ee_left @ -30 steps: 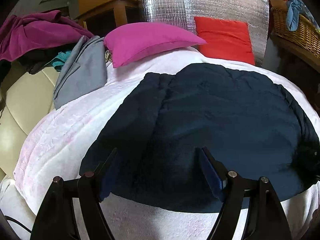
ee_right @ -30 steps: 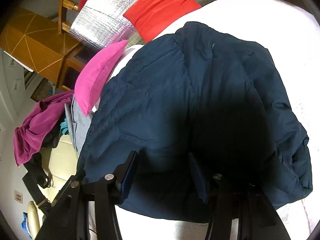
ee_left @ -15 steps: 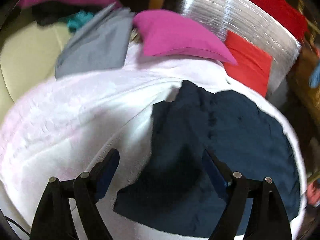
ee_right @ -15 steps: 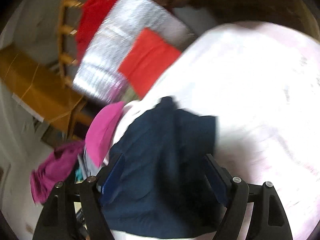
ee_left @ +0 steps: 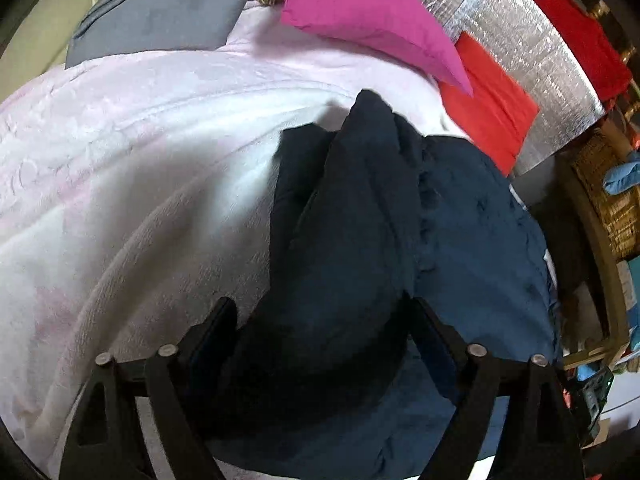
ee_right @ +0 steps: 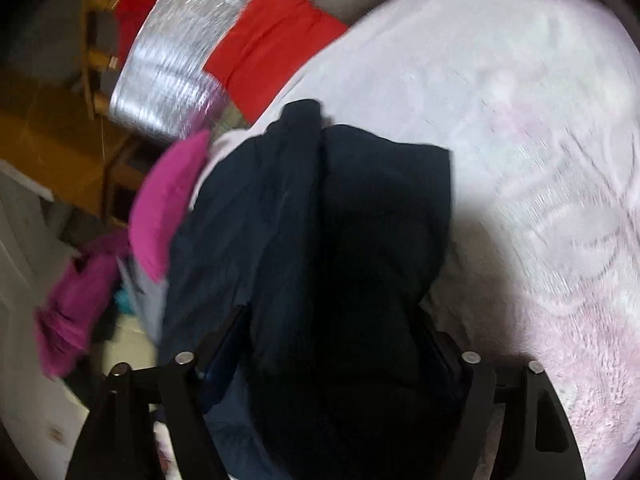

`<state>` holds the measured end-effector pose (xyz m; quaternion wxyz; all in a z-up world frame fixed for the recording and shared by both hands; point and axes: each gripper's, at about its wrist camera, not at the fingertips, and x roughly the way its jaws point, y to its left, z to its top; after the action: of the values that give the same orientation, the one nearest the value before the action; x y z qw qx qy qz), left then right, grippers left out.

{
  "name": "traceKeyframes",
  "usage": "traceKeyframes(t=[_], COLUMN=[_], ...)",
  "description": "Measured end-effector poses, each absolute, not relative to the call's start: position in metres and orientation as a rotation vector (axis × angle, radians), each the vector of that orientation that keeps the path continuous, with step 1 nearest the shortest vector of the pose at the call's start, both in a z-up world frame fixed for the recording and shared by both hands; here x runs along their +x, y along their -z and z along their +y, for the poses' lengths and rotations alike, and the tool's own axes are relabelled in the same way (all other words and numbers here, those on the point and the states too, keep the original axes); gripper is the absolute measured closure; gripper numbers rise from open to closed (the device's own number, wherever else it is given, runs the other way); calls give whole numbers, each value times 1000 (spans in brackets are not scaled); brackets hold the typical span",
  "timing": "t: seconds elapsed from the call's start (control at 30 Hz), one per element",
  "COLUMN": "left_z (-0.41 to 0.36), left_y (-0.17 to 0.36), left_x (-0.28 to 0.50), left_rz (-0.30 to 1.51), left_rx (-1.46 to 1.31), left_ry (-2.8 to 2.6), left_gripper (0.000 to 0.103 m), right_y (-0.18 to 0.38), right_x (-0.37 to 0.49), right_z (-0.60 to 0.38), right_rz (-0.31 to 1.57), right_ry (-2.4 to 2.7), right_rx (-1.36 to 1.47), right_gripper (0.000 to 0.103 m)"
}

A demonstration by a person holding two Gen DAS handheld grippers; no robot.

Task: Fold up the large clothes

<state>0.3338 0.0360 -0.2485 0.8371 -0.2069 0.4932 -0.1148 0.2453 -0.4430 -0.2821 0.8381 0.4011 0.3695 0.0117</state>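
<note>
My left gripper (ee_left: 320, 344) and right gripper (ee_right: 332, 344) both stand wide, with the dark blue jacket (ee_left: 460, 240) bunched between their fingers — I cannot tell if they pinch it. It sits humped on the pink blanket (ee_left: 120, 160), only partly folded — flattening remains, I think.

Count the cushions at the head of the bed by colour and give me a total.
Pink cushion: 1
Red cushion: 1
Total: 2
</note>
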Motion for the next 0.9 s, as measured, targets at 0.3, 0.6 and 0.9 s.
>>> traceKeyframes(t=[0.3, 0.6, 0.9], left_z=[26, 38, 9], left_y=[226, 236, 182], left_x=[332, 329, 279], left_rz=[903, 980, 666], left_rx=[-446, -417, -77], left_ry=[251, 127, 40], left_gripper=[47, 35, 27], right_y=[259, 257, 188], right_x=[243, 222, 175], right_z=[-423, -444, -415], right_rz=[660, 724, 498], right_ry=[-70, 78, 84], right_rx=[808, 861, 572], right_gripper=[41, 38, 48])
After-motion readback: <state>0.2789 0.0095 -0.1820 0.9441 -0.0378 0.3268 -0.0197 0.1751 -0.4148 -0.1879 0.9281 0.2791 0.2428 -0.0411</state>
